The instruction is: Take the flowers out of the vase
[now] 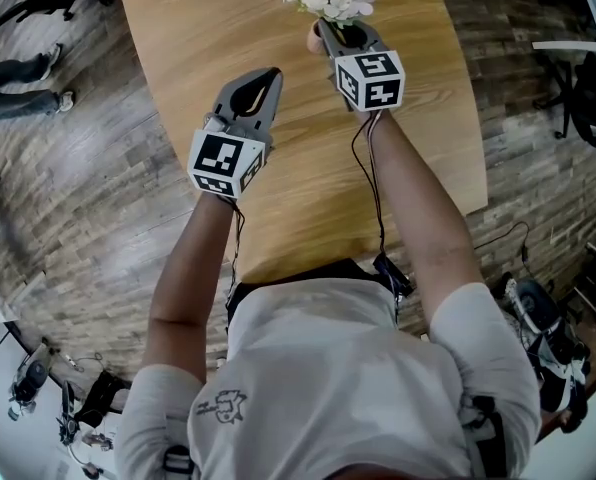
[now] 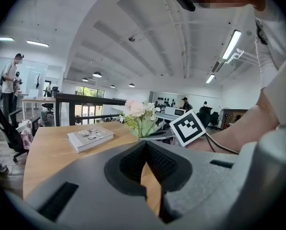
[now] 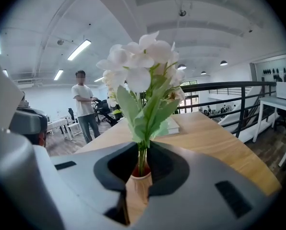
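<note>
Flower stems are being pinched by the right gripper for lifting from the vase; the left gripper is being held shut, empty.

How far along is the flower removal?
Done: nothing yet; the flowers sit in the vase. In hand: the right gripper looks clamped on the stems just above the vase's mouth. The left gripper is shut and idle. Left: lift the flowers clear.
</note>
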Action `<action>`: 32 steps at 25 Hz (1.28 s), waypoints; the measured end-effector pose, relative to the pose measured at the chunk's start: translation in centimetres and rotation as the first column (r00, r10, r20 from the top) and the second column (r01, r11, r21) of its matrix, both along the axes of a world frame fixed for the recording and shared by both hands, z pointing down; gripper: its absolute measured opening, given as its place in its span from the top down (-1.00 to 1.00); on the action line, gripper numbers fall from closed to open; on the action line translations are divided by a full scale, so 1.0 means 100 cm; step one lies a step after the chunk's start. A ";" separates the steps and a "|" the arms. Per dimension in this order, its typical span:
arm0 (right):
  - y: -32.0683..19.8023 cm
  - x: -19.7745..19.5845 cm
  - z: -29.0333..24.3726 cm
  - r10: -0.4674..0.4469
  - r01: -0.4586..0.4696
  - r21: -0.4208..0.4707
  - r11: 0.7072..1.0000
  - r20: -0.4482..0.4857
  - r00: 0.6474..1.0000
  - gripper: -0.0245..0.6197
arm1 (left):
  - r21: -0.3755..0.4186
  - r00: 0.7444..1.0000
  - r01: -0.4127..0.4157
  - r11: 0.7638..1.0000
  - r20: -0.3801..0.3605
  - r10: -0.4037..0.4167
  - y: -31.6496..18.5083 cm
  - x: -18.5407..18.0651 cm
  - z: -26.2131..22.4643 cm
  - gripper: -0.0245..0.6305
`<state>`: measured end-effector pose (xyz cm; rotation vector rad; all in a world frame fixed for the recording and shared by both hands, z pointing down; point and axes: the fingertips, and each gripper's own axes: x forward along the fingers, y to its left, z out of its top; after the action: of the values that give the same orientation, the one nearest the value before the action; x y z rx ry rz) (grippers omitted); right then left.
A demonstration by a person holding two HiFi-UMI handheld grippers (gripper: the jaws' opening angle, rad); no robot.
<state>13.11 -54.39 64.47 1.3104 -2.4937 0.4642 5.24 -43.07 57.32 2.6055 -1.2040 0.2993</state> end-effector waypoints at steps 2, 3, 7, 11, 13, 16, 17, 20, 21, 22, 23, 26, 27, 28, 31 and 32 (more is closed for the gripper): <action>0.001 0.000 -0.008 -0.003 0.003 0.017 1.000 0.001 1.000 0.74 | 0.009 1.000 0.005 1.000 0.003 -0.005 0.001 -0.002 -0.003 0.91; 0.001 0.000 -0.013 -0.003 0.003 0.028 1.000 0.001 1.000 0.74 | 0.012 1.000 0.007 1.000 0.003 -0.008 0.002 -0.004 -0.005 0.91; 0.002 0.000 -0.036 0.002 -0.003 0.066 0.998 0.012 1.000 0.75 | 0.034 1.000 0.005 0.999 0.004 -0.006 0.006 -0.010 -0.018 0.91; 0.004 -0.002 -0.069 0.003 -0.006 0.118 0.993 0.024 1.000 0.75 | 0.068 1.000 0.002 0.998 0.002 -0.002 0.011 -0.015 -0.038 0.91; 0.005 -0.003 -0.087 0.003 -0.007 0.146 0.989 0.027 1.000 0.76 | 0.085 1.000 0.001 0.996 0.000 -0.001 0.015 -0.017 -0.048 0.91; 0.008 -0.006 -0.115 0.006 -0.011 0.188 0.982 0.025 1.000 0.76 | 0.108 1.000 -0.004 0.994 -0.003 0.004 0.022 -0.020 -0.065 0.91; 0.010 -0.006 -0.124 0.008 -0.013 0.200 0.980 0.026 1.000 0.76 | 0.117 1.000 -0.005 0.993 -0.004 0.005 0.025 -0.021 -0.071 0.91; 0.020 -0.007 -0.149 0.016 -0.024 0.229 0.973 0.037 0.999 0.76 | 0.146 1.000 -0.008 0.989 -0.008 0.010 0.034 -0.026 -0.090 0.91; 0.026 -0.007 -0.155 0.018 -0.027 0.235 0.972 0.037 0.999 0.76 | 0.154 1.000 -0.013 0.988 -0.008 0.015 0.038 -0.027 -0.096 0.91; 0.033 -0.007 -0.160 0.020 -0.028 0.239 0.971 0.036 0.999 0.76 | 0.162 1.000 -0.019 0.987 -0.007 0.021 0.043 -0.028 -0.101 0.91; 0.039 -0.007 -0.165 0.021 -0.028 0.242 0.970 0.034 0.999 0.76 | 0.171 1.000 -0.025 0.985 -0.007 0.026 0.047 -0.029 -0.106 0.91; 0.060 -0.010 -0.175 0.030 -0.037 0.244 0.969 0.033 0.999 0.76 | 0.195 0.999 -0.038 0.980 -0.009 0.041 0.062 -0.034 -0.120 0.91; 0.068 -0.012 -0.178 0.034 -0.042 0.242 0.969 0.035 0.999 0.76 | 0.199 0.999 -0.044 0.979 -0.010 0.047 0.068 -0.036 -0.124 0.91; 0.077 -0.013 -0.180 0.040 -0.047 0.242 0.969 0.036 0.999 0.76 | 0.204 0.998 -0.051 0.978 -0.010 0.054 0.075 -0.038 -0.127 0.91; 0.106 -0.017 -0.187 0.053 -0.060 0.246 0.967 0.035 0.998 0.76 | 0.219 0.996 -0.082 0.972 -0.008 0.086 0.098 -0.041 -0.135 0.91; 0.116 -0.018 -0.188 0.058 -0.065 0.244 0.968 0.035 0.998 0.76 | 0.223 0.995 -0.091 0.971 -0.007 0.095 0.107 -0.043 -0.137 0.91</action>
<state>11.29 -42.80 45.63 1.4840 -2.6051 0.1912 0.94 -32.40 43.60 2.8550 -1.1727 0.1669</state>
